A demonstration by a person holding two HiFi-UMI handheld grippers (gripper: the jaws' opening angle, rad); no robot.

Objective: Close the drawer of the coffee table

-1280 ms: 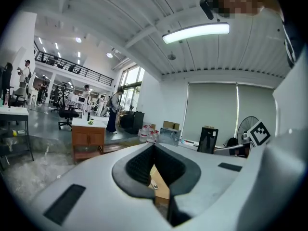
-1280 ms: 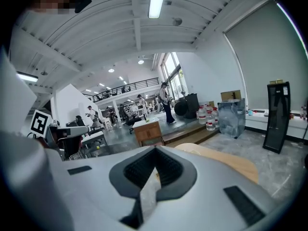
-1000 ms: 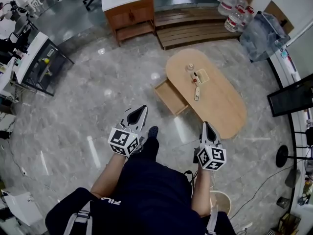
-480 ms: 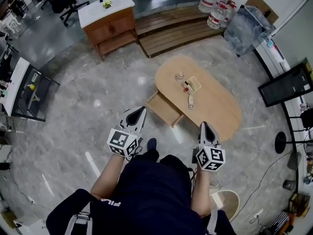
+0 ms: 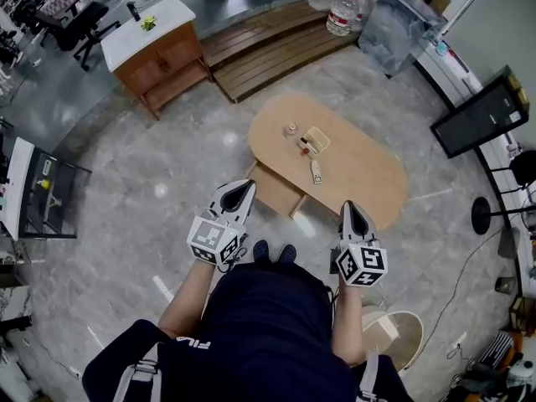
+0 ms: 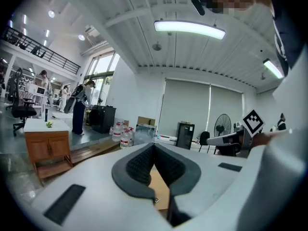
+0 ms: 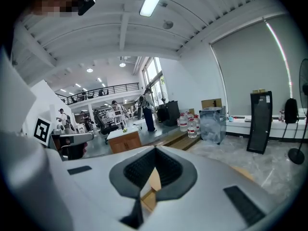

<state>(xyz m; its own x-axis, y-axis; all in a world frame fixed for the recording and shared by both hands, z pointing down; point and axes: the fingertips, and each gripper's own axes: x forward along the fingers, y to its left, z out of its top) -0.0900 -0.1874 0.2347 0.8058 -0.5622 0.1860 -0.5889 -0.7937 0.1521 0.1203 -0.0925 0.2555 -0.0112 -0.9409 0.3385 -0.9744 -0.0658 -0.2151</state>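
On the grey stone floor [image 5: 126, 216] ahead of the person stands the oval wooden desk [image 5: 368, 174]. Its drawer [image 5: 273, 189] is pulled out on the side facing the person. A small tray [image 5: 316, 139] and a few small items lie on the desk top. The left gripper [image 5: 243, 185] is held out in front of the person's body and shows just left of the drawer in the head view. Its jaws are closed tip to tip with nothing between them. The right gripper [image 5: 348, 207], near the desk's closer edge, likewise has its jaws together and empty. A wooden cabinet [image 5: 159, 53] stands well beyond.
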